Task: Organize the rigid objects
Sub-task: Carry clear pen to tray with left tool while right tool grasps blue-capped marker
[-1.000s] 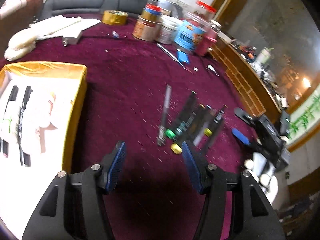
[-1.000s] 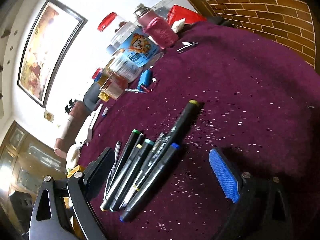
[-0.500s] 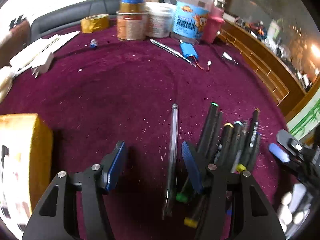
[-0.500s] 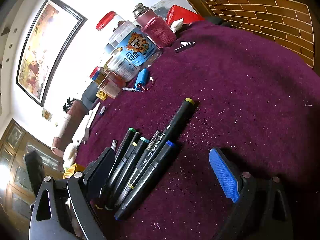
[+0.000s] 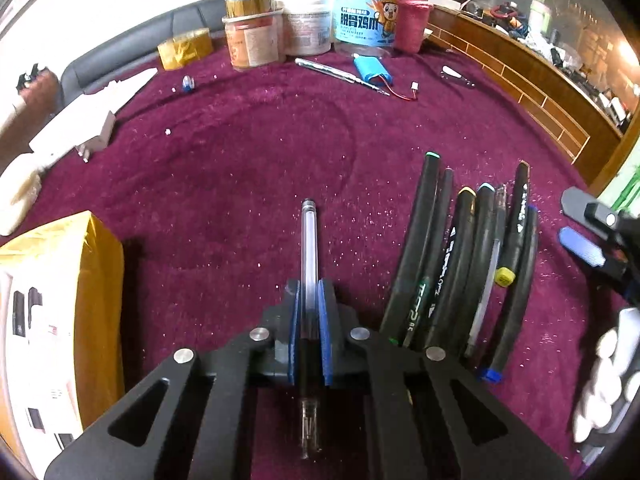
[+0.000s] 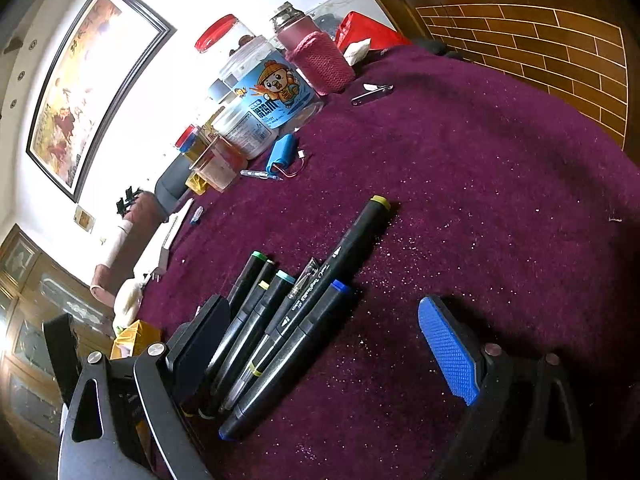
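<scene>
Left gripper (image 5: 307,320) is clamped on the clear pen (image 5: 309,240), right gripper (image 6: 320,344) wide open and empty, markers (image 5: 472,264) already lined up, pen still to join.

Ahead of left jaws: bare cloth (image 5: 256,152) lay open as far as the jars (image 5: 304,20) at the far edge.
Left of left jaws: a yellow box (image 5: 100,280) stood near, with a dark strip of cloth between.
Right of left jaws: a row of markers (image 5: 460,260) lay just beside, blocking that side.
Between right jaws: the markers (image 6: 280,328) crowded the left finger; the half toward the right finger was clear.
Ahead of right jaws: open cloth (image 6: 480,160) beyond the marker tips.
</scene>
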Demonstrator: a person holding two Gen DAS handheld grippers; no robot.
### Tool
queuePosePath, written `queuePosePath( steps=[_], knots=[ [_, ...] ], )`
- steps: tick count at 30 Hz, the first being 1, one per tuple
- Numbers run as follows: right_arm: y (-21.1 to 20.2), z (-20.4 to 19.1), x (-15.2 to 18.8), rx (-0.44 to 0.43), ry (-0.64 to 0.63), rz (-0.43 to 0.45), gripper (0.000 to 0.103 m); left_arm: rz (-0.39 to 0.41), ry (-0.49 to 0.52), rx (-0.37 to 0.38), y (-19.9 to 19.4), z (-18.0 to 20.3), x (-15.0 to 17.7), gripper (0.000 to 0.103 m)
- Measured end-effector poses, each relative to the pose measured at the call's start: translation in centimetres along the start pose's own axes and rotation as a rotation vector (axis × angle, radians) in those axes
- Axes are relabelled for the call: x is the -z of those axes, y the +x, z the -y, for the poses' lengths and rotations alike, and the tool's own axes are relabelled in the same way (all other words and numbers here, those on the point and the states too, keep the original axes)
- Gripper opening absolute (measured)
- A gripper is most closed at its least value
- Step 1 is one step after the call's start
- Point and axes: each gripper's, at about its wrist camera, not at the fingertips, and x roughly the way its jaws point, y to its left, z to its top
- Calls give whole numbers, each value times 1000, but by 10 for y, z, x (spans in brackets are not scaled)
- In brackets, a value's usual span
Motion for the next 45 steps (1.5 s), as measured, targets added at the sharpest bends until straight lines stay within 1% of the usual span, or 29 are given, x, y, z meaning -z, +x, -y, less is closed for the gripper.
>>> queuePosePath(
  steps=[2,3,4,5,8,10,12,13,15,18,23,26,27,28,30,32,34,35,36,37,40,45],
  knots=[
    [0,0,0,0,0,0,93,50,30,-65,1,9,3,12],
    [0,0,0,0,-1,0,93,70,48,-88,1,14,4,12],
    [0,0,0,0,-1,0,93,81,67,-101,1,17,5,10],
    [0,0,0,-1,0,1,93,80,73,-86,1,16,5,6],
    [0,0,1,-3,0,4,93,52,15,5,-3,3,6,6],
    [0,-1,1,3,-7,4,93,50,-29,69,-11,-5,11,6],
    [0,-1,2,6,-10,5,93,76,-59,124,-22,-9,17,6],
    [0,-1,1,5,-9,5,93,97,-82,180,-32,-13,22,6],
    [0,0,2,1,-6,7,93,123,-108,231,-46,-16,29,6],
    [-1,2,1,-10,2,9,93,180,-158,341,-76,-24,42,6],
    [-1,2,2,-12,3,15,93,259,-216,444,-115,-44,59,6],
    [3,-9,3,55,-54,0,93,282,-250,462,-130,-63,69,6],
    [6,-15,4,92,-80,-10,92,288,-261,461,-136,-69,73,6],
    [9,-23,6,154,-121,-22,90,294,-267,459,-139,-74,76,6],
    [12,-35,12,236,-178,-41,88,311,-273,451,-147,-85,85,6],
    [15,-48,23,282,-242,-62,86,322,-278,436,-149,-93,89,6],
    [20,-59,31,354,-309,-75,67,327,-297,435,-149,-102,95,6],
    [20,-63,32,342,-316,-76,58,328,-311,437,-150,-107,98,6],
    [19,-64,32,306,-306,-93,38,330,-327,437,-150,-113,101,6],
    [19,-65,32,284,-295,-116,28,332,-337,437,-150,-117,104,6],
    [15,-63,37,297,-306,-143,23,341,-367,439,-153,-131,112,6],
    [8,-56,44,302,-294,-159,23,346,-411,429,-152,-148,122,6]
  ],
)
